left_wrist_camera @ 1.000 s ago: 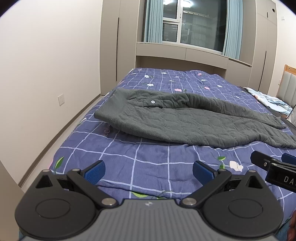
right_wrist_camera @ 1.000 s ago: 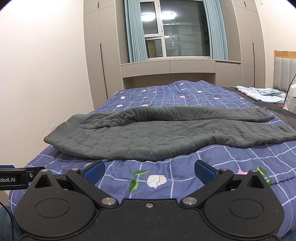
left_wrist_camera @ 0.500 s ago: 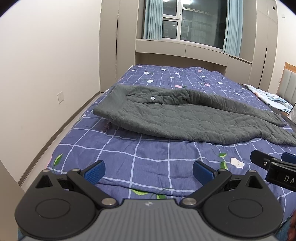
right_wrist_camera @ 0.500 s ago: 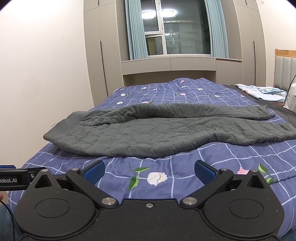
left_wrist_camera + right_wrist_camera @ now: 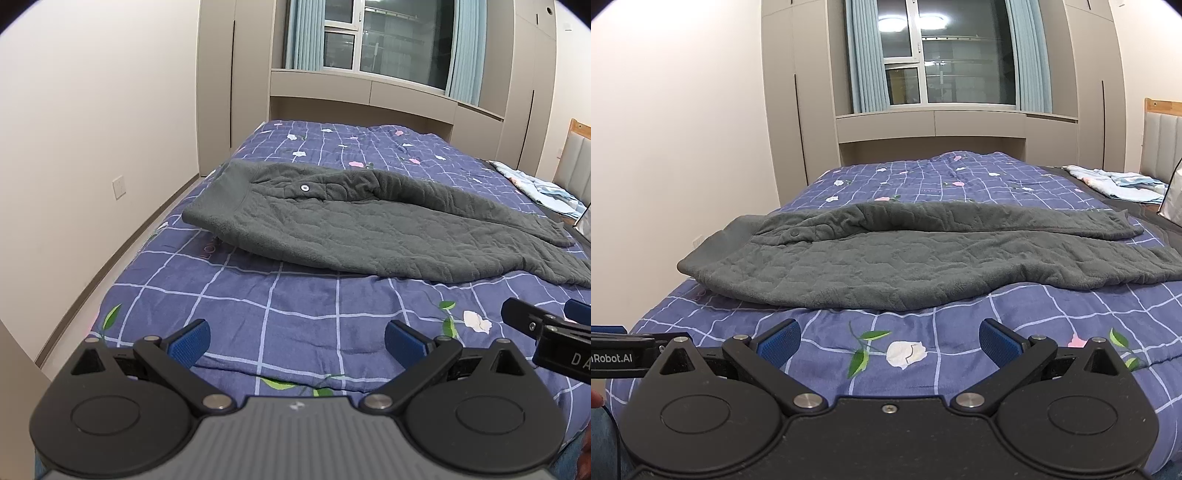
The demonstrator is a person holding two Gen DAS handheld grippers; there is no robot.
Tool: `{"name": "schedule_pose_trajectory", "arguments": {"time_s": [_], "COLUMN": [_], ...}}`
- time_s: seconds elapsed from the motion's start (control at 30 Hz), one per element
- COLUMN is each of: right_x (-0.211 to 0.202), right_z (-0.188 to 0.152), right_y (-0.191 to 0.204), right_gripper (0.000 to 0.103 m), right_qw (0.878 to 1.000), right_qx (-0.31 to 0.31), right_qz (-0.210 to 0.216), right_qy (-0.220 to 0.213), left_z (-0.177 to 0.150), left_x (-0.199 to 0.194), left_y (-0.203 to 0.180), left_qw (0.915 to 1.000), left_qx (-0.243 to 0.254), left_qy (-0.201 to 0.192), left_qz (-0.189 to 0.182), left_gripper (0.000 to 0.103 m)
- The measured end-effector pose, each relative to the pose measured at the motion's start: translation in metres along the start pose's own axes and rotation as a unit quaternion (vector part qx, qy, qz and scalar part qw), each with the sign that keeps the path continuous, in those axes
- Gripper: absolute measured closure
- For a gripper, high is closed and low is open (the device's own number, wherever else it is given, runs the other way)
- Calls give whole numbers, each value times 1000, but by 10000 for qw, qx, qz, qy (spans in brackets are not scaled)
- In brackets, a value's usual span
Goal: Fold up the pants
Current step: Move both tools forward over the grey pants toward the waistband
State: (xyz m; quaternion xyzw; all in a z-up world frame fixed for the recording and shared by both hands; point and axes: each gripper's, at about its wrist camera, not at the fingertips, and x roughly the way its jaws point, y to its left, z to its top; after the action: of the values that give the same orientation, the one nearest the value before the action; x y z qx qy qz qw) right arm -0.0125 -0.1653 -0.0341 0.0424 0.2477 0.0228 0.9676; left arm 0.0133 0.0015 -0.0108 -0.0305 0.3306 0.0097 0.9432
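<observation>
Dark grey quilted fleece pants lie across the bed, waistband to the left and legs running to the right; they also show in the right wrist view. A snap button sits near the waist. My left gripper is open and empty, over the bed's near edge, well short of the pants. My right gripper is open and empty, also short of the pants. The right gripper's tip shows at the right edge of the left wrist view.
The bed has a purple checked floral quilt. Folded light blue cloth lies at the far right near the headboard. A white wall with a socket and the floor run along the left. Wardrobes and a window stand behind.
Both grippers have drawn back and tilted a little, so the pants sit slightly farther and lower in both views. The jaws stay open. The pants have not moved.
</observation>
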Motion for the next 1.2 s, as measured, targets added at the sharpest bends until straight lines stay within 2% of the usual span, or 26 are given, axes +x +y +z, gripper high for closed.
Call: {"name": "schedule_pose_trajectory", "arguments": {"time_s": [0.37, 0.67, 1.0, 1.1, 1.2], "right_x": [10, 25, 94, 119, 143], "right_z": [29, 69, 123, 140, 155], "right_y": [-1, 0, -34, -43, -47], "right_gripper": [0, 0, 0, 0, 0], "right_qw": [9995, 9973, 9926, 9905, 9899], "right_qx": [-21, -237, -107, -137, -412], "right_qz": [156, 526, 794, 741, 506], "right_qy": [266, 448, 909, 1150, 1260], "left_z": [23, 72, 148, 169, 189], "left_x": [10, 24, 79, 101, 125], "left_y": [1, 1, 5, 5, 4], "left_qw": [9998, 9992, 9983, 9984, 9983], "left_qx": [38, 157, 159, 196, 244], "left_qy": [111, 253, 482, 473, 484], "left_qz": [137, 264, 291, 259, 231], "left_gripper": [1, 1, 1, 1, 1]}}
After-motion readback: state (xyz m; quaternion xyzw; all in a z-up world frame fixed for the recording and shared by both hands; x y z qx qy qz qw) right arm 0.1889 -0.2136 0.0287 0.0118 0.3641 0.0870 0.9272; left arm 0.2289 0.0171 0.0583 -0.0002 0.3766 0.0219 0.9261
